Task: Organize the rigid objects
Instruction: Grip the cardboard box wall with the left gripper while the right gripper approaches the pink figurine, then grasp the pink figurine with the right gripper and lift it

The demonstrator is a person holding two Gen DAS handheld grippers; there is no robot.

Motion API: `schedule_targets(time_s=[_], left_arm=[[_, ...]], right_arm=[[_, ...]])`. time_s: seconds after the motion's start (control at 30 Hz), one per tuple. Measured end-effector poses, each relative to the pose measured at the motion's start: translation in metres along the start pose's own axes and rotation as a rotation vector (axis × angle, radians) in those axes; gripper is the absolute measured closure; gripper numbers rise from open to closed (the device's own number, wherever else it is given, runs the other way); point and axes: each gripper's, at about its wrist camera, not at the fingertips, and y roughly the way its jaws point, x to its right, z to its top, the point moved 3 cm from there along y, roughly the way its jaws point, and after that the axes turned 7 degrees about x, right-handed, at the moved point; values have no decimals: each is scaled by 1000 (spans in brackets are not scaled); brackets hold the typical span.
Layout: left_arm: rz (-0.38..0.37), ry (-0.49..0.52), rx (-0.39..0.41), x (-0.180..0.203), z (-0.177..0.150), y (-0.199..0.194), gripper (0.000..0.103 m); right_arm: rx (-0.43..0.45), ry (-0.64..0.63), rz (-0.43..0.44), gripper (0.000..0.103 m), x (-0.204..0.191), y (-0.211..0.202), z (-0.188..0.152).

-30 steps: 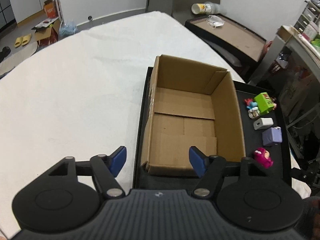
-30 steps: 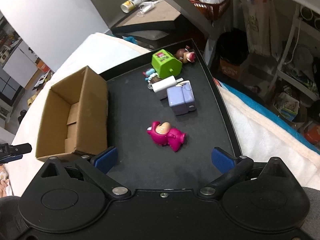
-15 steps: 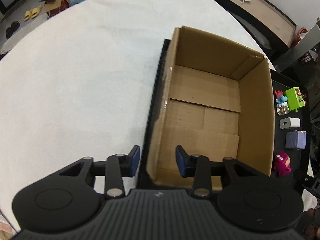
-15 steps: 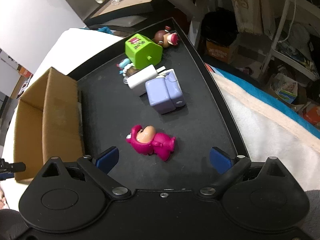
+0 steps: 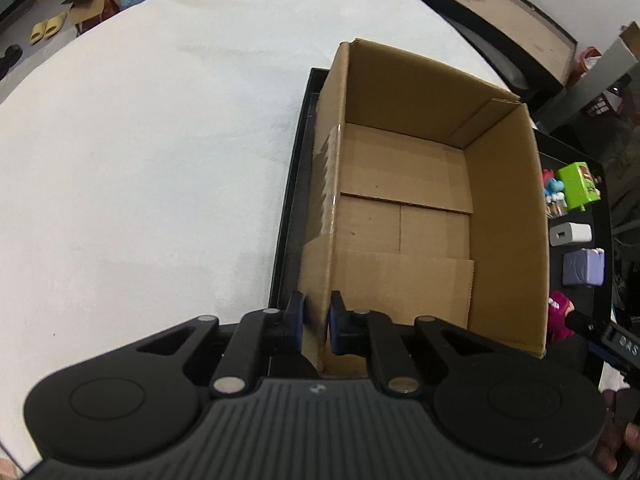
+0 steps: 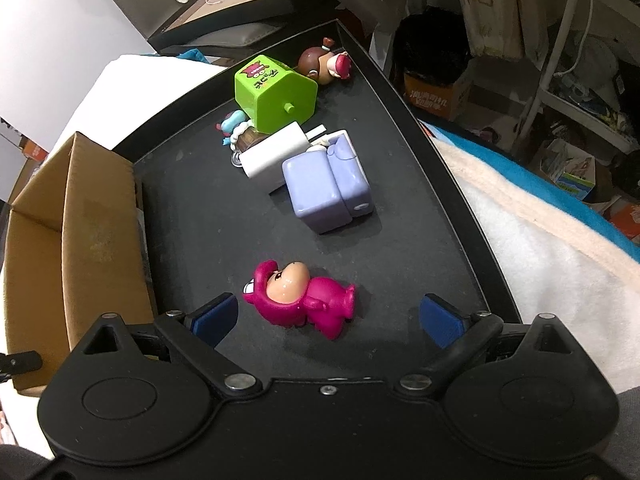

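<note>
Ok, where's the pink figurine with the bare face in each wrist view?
Left wrist: the pink figurine peeks out at the far right edge, lower down, beyond the open cardboard box's right wall.
Right wrist: it lies on its side at lower centre, between the open right gripper's blue pads.
Shared landmark: the cardboard box, on the black tray.
</note>
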Motion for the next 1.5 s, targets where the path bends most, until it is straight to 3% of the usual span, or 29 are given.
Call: schedule_targets(time_s=[0.5, 0.57, 0.6, 0.63, 1.5], left_arm=[[-42, 37, -2, -2, -5, -5, 91], [-45, 37, -2, -2, -5, -4, 92], [-49, 35, -2, -3, -4, -4, 92], [-56, 33, -1, -3, -5, -4, 92], [-144, 21, 11, -14, -12, -5, 92]], right_arm=[[29, -78, -101, 5, -26, 13, -2], [26, -126, -111, 12, -32, 16, -5], [15, -143, -108, 31, -35, 18, -7], [2, -144, -102, 36, -35, 19, -8], [175, -276, 23, 36, -100, -73, 23]])
